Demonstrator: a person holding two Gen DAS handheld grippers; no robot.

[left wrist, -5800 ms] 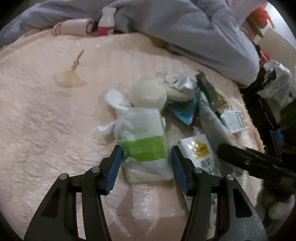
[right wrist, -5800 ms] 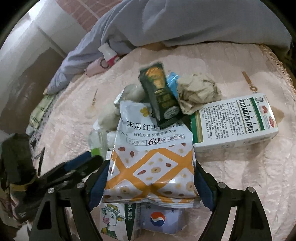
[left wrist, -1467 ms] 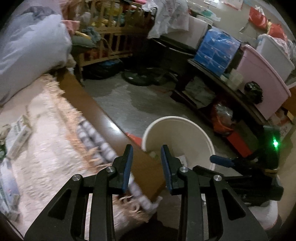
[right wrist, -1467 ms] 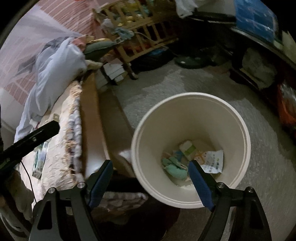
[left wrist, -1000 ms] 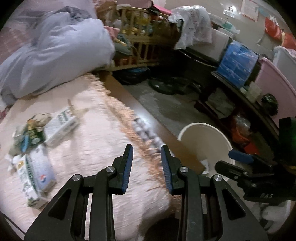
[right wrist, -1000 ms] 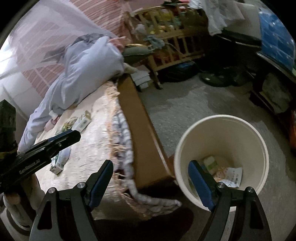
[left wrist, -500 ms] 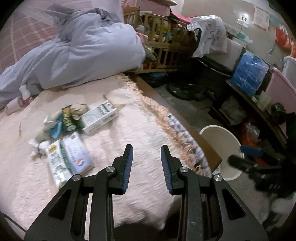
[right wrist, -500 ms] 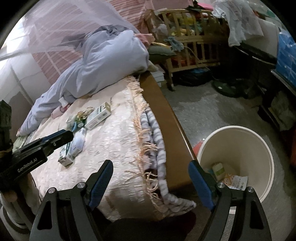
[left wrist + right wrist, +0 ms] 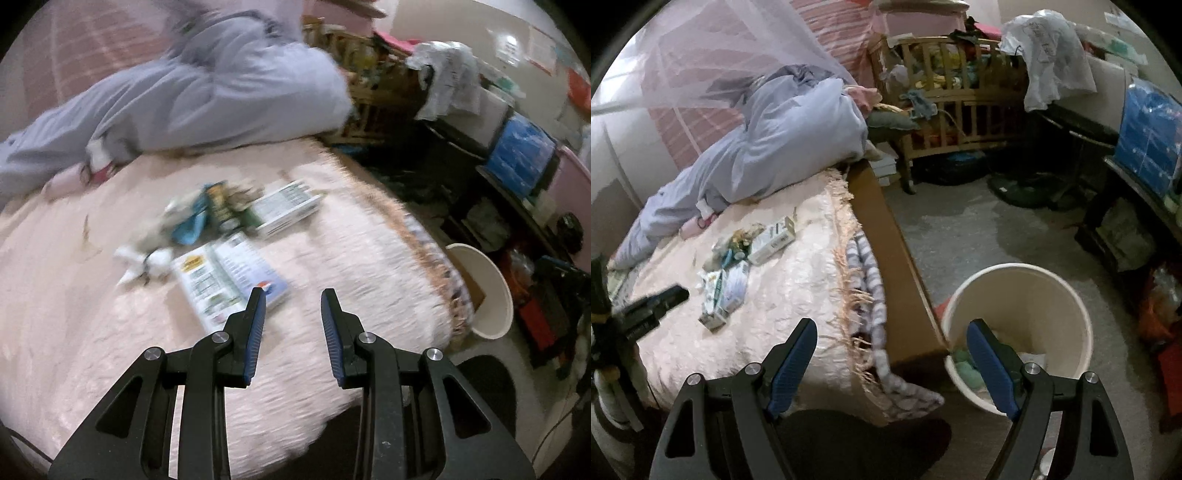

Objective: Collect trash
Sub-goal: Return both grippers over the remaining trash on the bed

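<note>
A pile of trash lies on the pink bedspread (image 9: pixel 332 236): two flat cartons (image 9: pixel 229 277), a white box (image 9: pixel 288 208), dark and blue wrappers (image 9: pixel 210 218) and crumpled tissue (image 9: pixel 147 254). The pile also shows in the right wrist view (image 9: pixel 738 266). A cream bin (image 9: pixel 1019 325) stands on the floor by the bed corner, with trash inside; its rim shows in the left wrist view (image 9: pixel 491 291). My left gripper (image 9: pixel 291 317) is open and empty, above the bed just short of the cartons. My right gripper (image 9: pixel 892 365) is wide open and empty, between bed corner and bin.
A grey-blue duvet (image 9: pixel 768 140) is heaped at the head of the bed. The wooden bed frame (image 9: pixel 890 258) runs along the bed's side. A wooden crib (image 9: pixel 953 110), dark shelves (image 9: pixel 1126 206) and blue boxes (image 9: pixel 1148 133) line the room. The floor is grey carpet (image 9: pixel 960 218).
Both grippers have swung from the bin back toward the bed. The left gripper has come nearer the trash pile. Both stay empty.
</note>
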